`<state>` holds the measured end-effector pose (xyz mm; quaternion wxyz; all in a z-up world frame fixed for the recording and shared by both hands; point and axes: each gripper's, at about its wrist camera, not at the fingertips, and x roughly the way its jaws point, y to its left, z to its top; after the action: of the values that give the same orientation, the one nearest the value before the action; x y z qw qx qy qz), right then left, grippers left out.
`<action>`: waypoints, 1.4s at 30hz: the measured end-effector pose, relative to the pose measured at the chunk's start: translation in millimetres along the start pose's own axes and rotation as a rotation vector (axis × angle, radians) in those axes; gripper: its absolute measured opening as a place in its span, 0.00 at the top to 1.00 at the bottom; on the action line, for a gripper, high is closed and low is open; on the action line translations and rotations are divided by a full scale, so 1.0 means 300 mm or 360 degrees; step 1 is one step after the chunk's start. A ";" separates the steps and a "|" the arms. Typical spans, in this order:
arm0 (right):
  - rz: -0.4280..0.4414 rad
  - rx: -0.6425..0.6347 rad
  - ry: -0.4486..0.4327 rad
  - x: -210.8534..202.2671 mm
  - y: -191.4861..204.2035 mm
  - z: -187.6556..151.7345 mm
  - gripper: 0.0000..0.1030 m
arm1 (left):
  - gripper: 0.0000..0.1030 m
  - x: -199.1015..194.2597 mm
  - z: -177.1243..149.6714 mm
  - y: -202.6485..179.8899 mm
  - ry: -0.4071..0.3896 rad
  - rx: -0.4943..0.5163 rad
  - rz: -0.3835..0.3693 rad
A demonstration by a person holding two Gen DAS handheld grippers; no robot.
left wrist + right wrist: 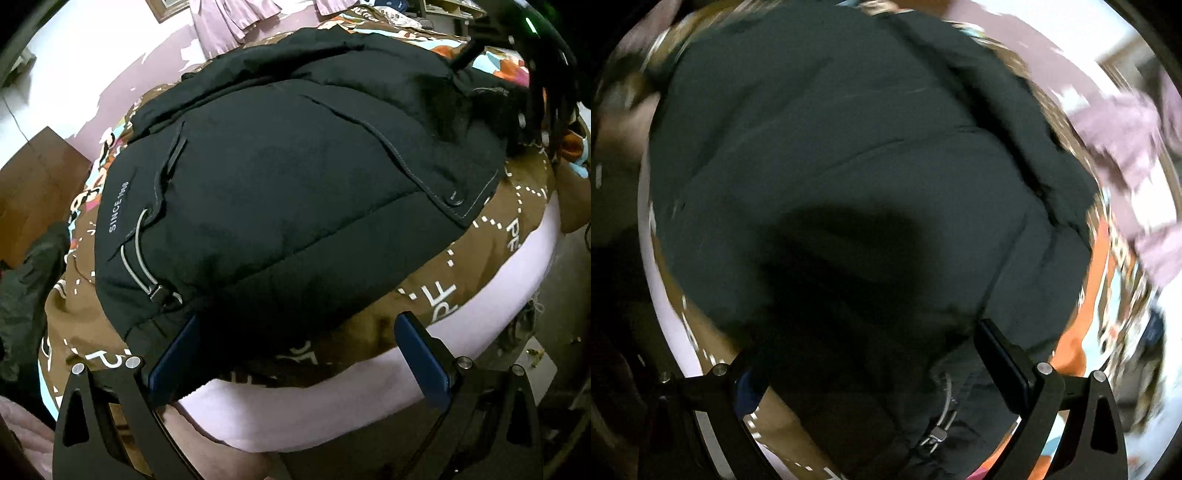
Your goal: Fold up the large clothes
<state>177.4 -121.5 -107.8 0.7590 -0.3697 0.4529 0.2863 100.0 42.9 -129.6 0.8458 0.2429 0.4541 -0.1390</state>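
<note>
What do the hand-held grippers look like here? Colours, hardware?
Left hand-held gripper: black angular metal arms with triangular cut-outs, silver round bolts, flat dark blue finger pads. Right hand-held gripper: same black frame and silver bolts; its pad looks dark, blurred.

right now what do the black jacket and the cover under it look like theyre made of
Black jacket: looks like a matte synthetic shell with padding, going by its puffy quilted panels and snap button. Brown printed cover: seems soft woven cloth, dull and creased.
</note>
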 end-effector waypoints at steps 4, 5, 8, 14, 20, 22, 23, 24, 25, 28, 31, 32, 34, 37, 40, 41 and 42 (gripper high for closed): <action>0.0174 0.0301 -0.0030 -0.025 -0.118 0.026 0.03 | 0.02 0.004 -0.014 -0.013 -0.0016 0.0015 0.0038; 0.0189 0.0321 -0.0025 -0.035 -0.124 0.036 0.03 | 0.02 0.008 -0.017 -0.020 -0.0017 0.0034 0.0059; 0.0202 0.0330 -0.0025 -0.041 -0.129 0.043 0.04 | 0.02 0.032 -0.024 -0.037 0.0003 0.0100 0.0147; 0.0206 0.0338 -0.0027 -0.014 -0.151 0.007 0.04 | 0.03 0.047 -0.029 -0.045 -0.0042 0.0167 0.0322; 0.0106 0.0288 -0.0038 -0.032 -0.123 -0.030 0.05 | 0.38 0.029 -0.023 -0.037 -0.0237 0.0423 0.0525; 0.0071 0.0257 -0.0044 -0.048 -0.101 -0.035 0.13 | 0.41 0.017 -0.014 -0.012 -0.0272 0.0442 0.0550; 0.0062 0.0240 -0.0042 -0.057 -0.090 -0.033 0.24 | 0.50 0.010 -0.009 0.001 -0.0282 0.0433 0.0560; 0.0062 0.0211 -0.0035 -0.062 -0.085 -0.031 0.31 | 0.60 0.001 0.002 0.019 -0.0288 0.0420 0.0564; 0.0067 0.0167 -0.0030 -0.072 -0.078 -0.025 0.46 | 0.63 -0.009 0.013 0.036 -0.0292 0.0401 0.0536; 0.0020 0.0052 -0.0065 -0.127 -0.055 -0.002 0.74 | 0.76 -0.063 0.056 0.063 -0.0358 0.0352 0.0497; -0.0062 0.0038 -0.0155 -0.221 -0.067 0.024 0.87 | 0.85 -0.153 0.123 0.095 -0.0459 0.0285 0.0479; -0.0072 0.0059 -0.0180 -0.249 -0.083 0.028 0.88 | 0.87 -0.180 0.150 0.095 -0.0473 0.0244 0.0466; -0.0095 0.0123 -0.0250 -0.314 -0.124 0.030 0.91 | 0.89 -0.239 0.206 0.135 -0.0508 0.0129 0.0440; -0.0157 0.0163 -0.0362 -0.403 -0.162 0.021 0.93 | 0.91 -0.326 0.267 0.173 -0.0568 -0.0013 0.0450; -0.0188 0.0203 -0.0464 -0.493 -0.187 0.007 0.94 | 0.93 -0.412 0.300 0.179 -0.0626 -0.0114 0.0446; -0.0182 0.0213 -0.0477 -0.510 -0.196 0.006 0.94 | 0.93 -0.434 0.311 0.177 -0.0637 -0.0140 0.0431; -0.0177 0.0220 -0.0489 -0.532 -0.200 0.006 0.94 | 0.94 -0.461 0.319 0.189 -0.0654 -0.0177 0.0409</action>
<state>156.4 -169.8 54.3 0.8576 -0.2930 0.3291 0.2653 117.0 41.3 46.9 0.9432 0.2183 0.2449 -0.0516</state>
